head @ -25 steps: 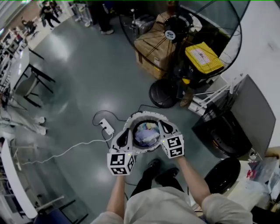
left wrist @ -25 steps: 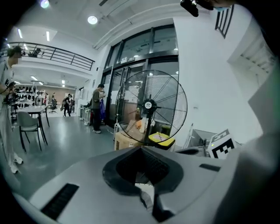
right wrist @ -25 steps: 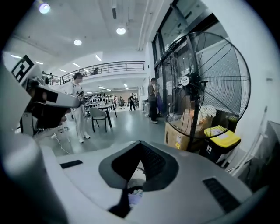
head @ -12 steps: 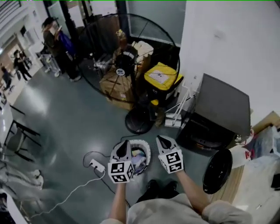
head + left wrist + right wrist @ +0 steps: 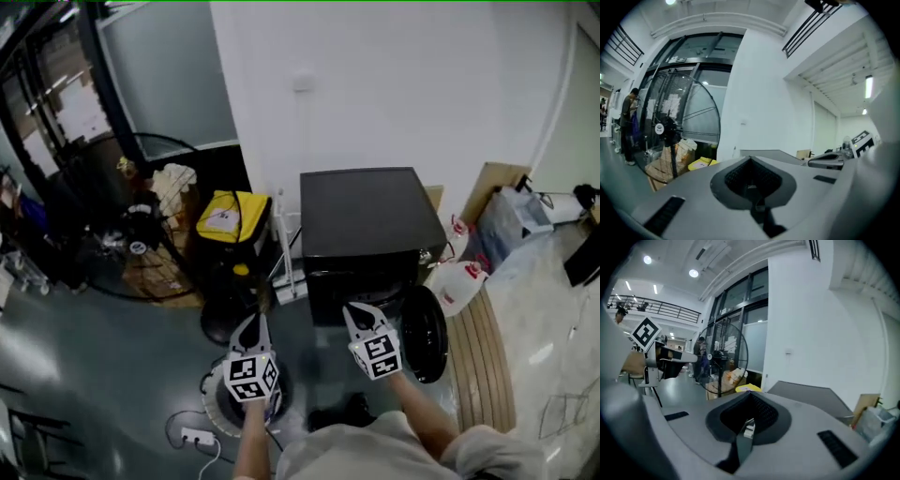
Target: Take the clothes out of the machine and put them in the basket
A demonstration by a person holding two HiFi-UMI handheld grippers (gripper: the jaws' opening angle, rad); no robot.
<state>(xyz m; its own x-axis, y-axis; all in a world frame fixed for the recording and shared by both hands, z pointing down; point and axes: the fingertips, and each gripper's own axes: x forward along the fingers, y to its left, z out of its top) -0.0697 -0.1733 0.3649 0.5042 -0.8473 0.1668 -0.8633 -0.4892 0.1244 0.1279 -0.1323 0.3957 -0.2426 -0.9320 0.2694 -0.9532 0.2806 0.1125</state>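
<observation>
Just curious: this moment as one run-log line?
left gripper shut, empty | right gripper shut, empty | machine door open

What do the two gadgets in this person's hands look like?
The left gripper and the right gripper match. Each has a pale grey tapered body with a dark teardrop-shaped patch on top, and carries a white cube printed with black square markers. No cables show. The person wears a light short-sleeved top, leaving the forearms bare.
</observation>
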